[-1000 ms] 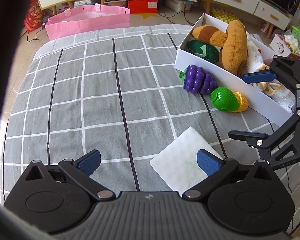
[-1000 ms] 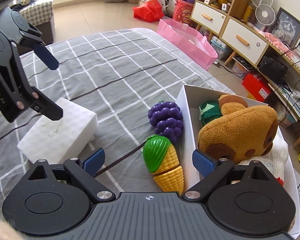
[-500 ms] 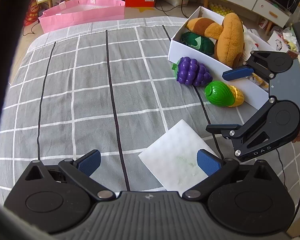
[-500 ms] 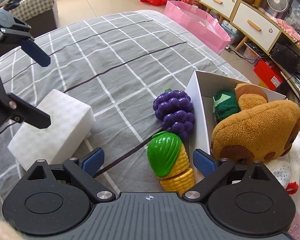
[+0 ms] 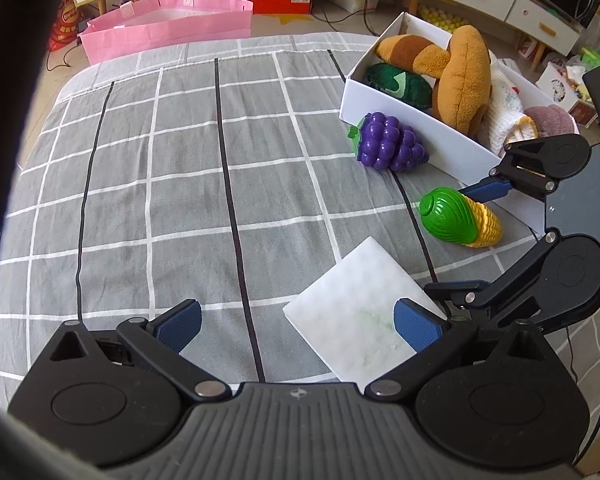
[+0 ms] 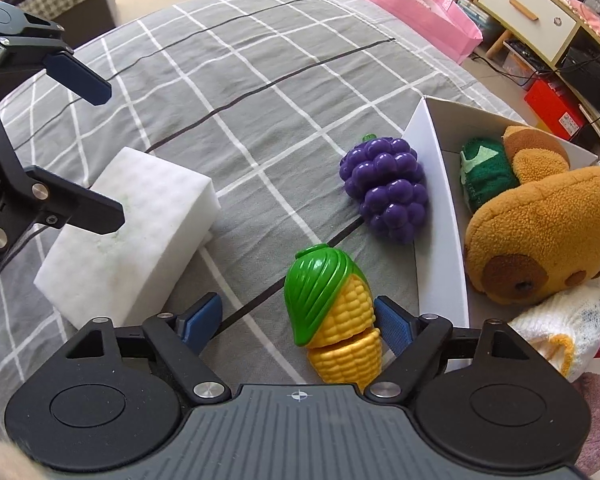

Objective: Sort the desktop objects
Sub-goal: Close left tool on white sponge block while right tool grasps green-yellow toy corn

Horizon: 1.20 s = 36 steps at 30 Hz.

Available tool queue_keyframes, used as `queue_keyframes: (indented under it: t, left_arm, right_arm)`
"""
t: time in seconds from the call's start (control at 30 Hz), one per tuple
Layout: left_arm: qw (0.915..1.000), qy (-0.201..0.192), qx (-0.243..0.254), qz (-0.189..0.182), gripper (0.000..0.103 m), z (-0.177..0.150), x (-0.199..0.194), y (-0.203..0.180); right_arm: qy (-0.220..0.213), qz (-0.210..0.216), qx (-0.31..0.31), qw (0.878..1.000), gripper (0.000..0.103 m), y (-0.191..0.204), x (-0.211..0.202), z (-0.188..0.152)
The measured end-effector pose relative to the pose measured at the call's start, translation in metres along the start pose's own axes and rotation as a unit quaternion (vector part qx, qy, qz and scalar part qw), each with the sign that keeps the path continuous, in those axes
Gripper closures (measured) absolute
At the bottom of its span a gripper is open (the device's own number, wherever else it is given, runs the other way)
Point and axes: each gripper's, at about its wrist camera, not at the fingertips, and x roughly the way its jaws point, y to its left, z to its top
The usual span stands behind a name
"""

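Note:
A toy corn (image 6: 334,308) with a green husk lies on the grey checked cloth (image 6: 236,92), between the open fingers of my right gripper (image 6: 298,322); its right pad is at the corn's side. It also shows in the left wrist view (image 5: 458,216). A purple toy grape bunch (image 6: 386,188) lies beside the white box (image 6: 436,216) holding plush toys. A white sponge block (image 5: 360,312) lies in front of my open left gripper (image 5: 296,324), its right pad over the block's edge.
A brown plush toy (image 6: 540,236), a green plush (image 6: 484,176) and a knitted white item (image 6: 560,320) fill the box. A pink bag (image 5: 168,30) stands past the far edge of the cloth. Drawers and clutter line the back wall.
My right gripper has moved forward and down, so the corn now sits between its fingers. My left gripper has shifted slightly closer over the sponge.

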Motion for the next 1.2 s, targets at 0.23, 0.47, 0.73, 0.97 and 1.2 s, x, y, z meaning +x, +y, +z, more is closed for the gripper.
queue_keyframes:
  t: [0.23,0.47,0.73,0.97,1.2]
  left_arm:
    - [0.9995,0.004,-0.024,-0.021,0.001,0.006,0.01,-0.014]
    - [0.996,0.035,-0.075,-0.033,0.001,0.009,0.028,-0.023]
    - [0.9839,0.093,-0.153,-0.009,0.001,0.008,0.055,-0.018]
    - [0.9896,0.072,-0.114,0.051,0.023,0.009,0.055,-0.03]
    - [0.9936,0.066,-0.074,0.054,0.027,0.013,0.055,-0.026]
  right_arm:
    - [-0.003,0.008,0.031,0.999,0.017,-0.009,-0.003,-0.01]
    - [-0.012,-0.009,0.027,1.0,0.01,-0.009,-0.003,-0.013]
    - [-0.014,-0.019,0.012,1.0,0.001,-0.005,0.0,-0.014]
    - [-0.02,-0.001,0.025,0.999,0.01,-0.004,0.001,-0.013]
    - [-0.031,-0.005,0.052,0.998,0.005,-0.003,0.001,-0.016]
